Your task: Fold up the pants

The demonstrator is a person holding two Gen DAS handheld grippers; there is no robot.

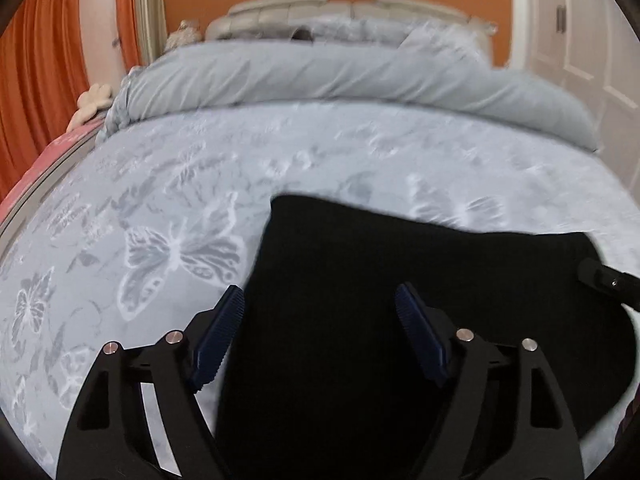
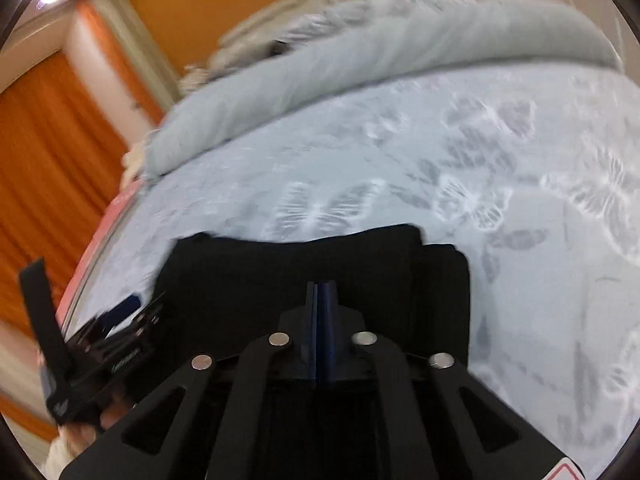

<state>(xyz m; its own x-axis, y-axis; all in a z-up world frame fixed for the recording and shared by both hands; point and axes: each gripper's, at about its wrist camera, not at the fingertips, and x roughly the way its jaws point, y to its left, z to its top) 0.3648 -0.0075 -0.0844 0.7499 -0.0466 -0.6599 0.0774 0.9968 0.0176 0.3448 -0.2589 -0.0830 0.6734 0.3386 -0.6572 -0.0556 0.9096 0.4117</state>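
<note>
Pants [image 1: 400, 300] lie as a folded black block on the near bed [image 1: 160, 200], dead ahead under both tools: left tool [image 1: 320, 300] apart over their left edge, right tool [image 2: 322, 286] together, empty as far as visible, over their middle.

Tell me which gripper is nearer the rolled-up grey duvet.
Neither clearly. The left gripper, open, and the right gripper, shut, both hover over the black pants, with bare butterfly sheet between them and the duvet.
</note>
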